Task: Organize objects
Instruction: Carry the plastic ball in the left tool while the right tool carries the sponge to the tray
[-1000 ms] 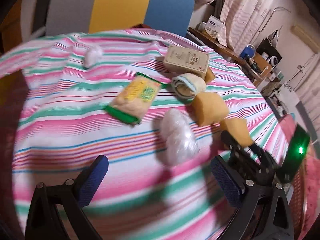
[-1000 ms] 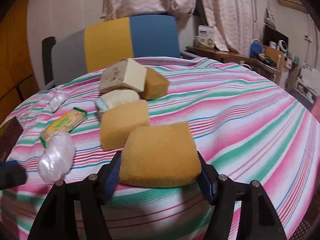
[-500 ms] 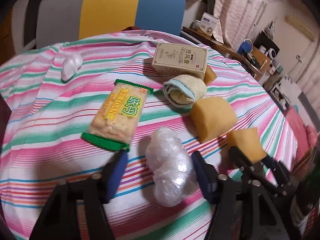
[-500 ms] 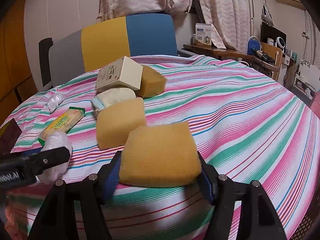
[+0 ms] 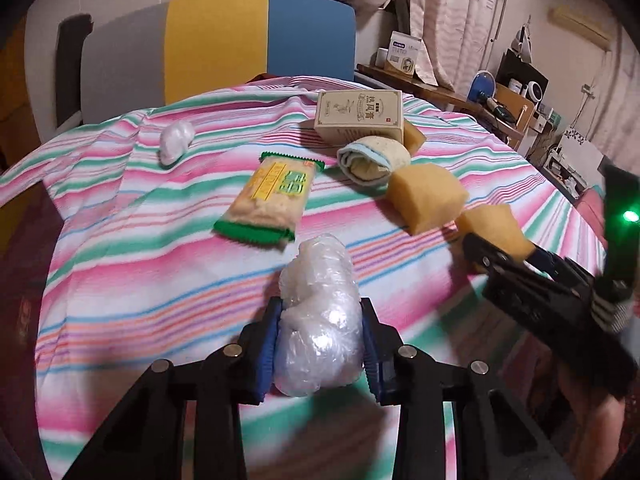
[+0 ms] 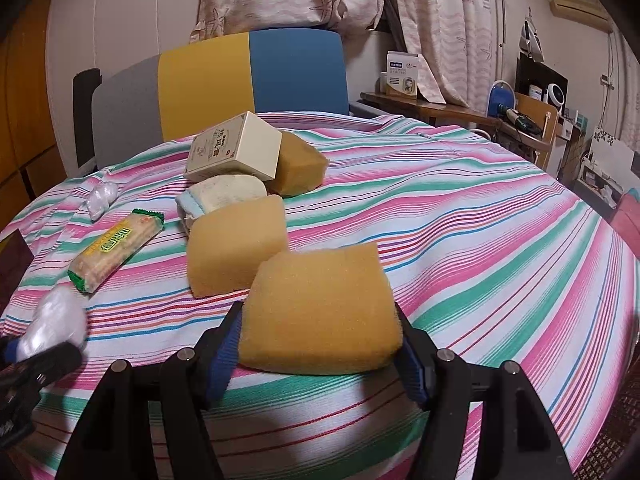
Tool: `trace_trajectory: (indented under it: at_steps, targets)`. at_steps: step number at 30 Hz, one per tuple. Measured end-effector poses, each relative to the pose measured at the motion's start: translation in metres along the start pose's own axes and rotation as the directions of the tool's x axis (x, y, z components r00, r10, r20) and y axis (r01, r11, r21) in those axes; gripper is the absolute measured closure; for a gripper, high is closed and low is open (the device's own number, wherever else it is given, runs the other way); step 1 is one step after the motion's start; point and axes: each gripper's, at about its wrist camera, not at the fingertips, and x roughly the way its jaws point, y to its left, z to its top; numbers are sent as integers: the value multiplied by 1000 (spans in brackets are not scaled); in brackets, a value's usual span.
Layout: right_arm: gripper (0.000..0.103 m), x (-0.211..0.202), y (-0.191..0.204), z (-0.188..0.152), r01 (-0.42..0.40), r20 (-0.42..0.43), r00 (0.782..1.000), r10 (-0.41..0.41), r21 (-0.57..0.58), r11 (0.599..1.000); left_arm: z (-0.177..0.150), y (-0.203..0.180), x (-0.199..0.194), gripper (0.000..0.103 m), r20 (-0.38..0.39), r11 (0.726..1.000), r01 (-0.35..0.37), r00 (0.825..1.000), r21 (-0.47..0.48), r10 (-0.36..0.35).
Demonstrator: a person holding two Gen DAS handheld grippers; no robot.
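My left gripper (image 5: 320, 344) is shut on a clear plastic wrap bundle (image 5: 318, 320) at the near edge of the striped tablecloth (image 5: 140, 240). My right gripper (image 6: 320, 340) is shut on a yellow sponge (image 6: 320, 312); both also show in the left wrist view, the right gripper (image 5: 504, 256) holding the sponge (image 5: 494, 226) at the right. A second yellow sponge (image 6: 236, 244) lies just beyond it, then a rolled cloth (image 6: 222, 196), a beige box (image 6: 236, 148) leaning on a third sponge (image 6: 300, 168). A cracker pack (image 5: 268, 196) lies left of centre.
A small plastic wad (image 5: 176, 142) lies at the far left of the table. A grey, yellow and blue chair back (image 5: 216, 48) stands behind the table. A cluttered shelf (image 6: 532, 116) runs along the right wall. The cloth (image 6: 500, 220) spreads right of the sponges.
My left gripper moved forward around the plastic bundle and closed on it. My right gripper stays shut on its sponge, hardly moved.
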Motion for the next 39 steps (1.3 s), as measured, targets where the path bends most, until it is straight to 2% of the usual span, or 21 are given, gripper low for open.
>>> trace_trajectory:
  at_steps: [11, 18, 22, 30, 34, 39]
  targets:
    - [34, 0, 5, -1, 38, 2, 999, -38, -22, 999, -26, 20, -37, 66, 8, 997, 33, 999, -74, -32]
    - [34, -1, 8, -1, 55, 2, 998, -55, -41, 998, -30, 32, -65, 66, 49, 994, 46, 998, -99, -41]
    - [34, -2, 9, -1, 57, 10, 998, -57, -48, 997, -31, 38, -85, 66, 90, 995, 38, 996, -94, -29]
    - [34, -17, 10, -2, 67, 88, 994, -62, -56, 996, -34, 66, -121, 66, 149, 991, 2, 989, -137, 19]
    - [34, -27, 24, -1, 54, 106, 993, -42, -114, 992, -38, 89, -136, 66, 161, 983, -26, 985, -180, 55]
    - [34, -50, 52, -2, -67, 126, 989, 81, -110, 992, -46, 120, -148, 66, 164, 967, -69, 980, -246, 112]
